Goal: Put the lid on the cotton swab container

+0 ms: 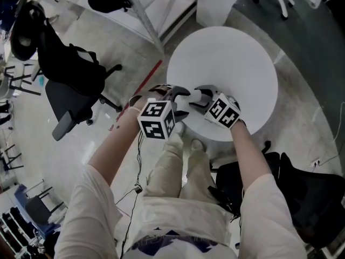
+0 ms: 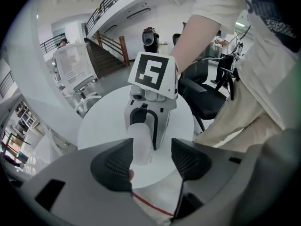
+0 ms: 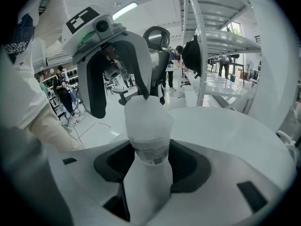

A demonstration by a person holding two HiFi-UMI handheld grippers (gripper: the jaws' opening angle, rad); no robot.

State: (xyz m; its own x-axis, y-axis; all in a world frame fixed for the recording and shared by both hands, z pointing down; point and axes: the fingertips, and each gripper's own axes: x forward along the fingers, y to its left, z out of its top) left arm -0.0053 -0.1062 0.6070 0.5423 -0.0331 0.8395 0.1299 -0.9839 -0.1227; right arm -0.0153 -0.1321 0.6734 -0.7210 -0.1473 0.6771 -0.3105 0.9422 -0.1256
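My right gripper (image 1: 197,97) (image 3: 148,166) is shut on the body of a translucent white cotton swab container (image 3: 149,173) and holds it above the near edge of the round white table (image 1: 226,53). A wider white lid (image 3: 148,119) sits on the container's top end. My left gripper (image 1: 182,98) (image 2: 151,161) faces it from the opposite side. The lidded end (image 2: 141,142) lies between the left gripper's pads, close against one pad (image 2: 115,166), with a clear gap to the other. In the head view, the container (image 1: 193,97) is mostly hidden between the two grippers.
A black office chair (image 1: 70,90) stands on the floor to the left. A dark bag (image 1: 302,188) lies at the right, by my legs. A red line (image 1: 145,80) runs across the floor. Metal shelving (image 3: 207,46) rises beyond the table.
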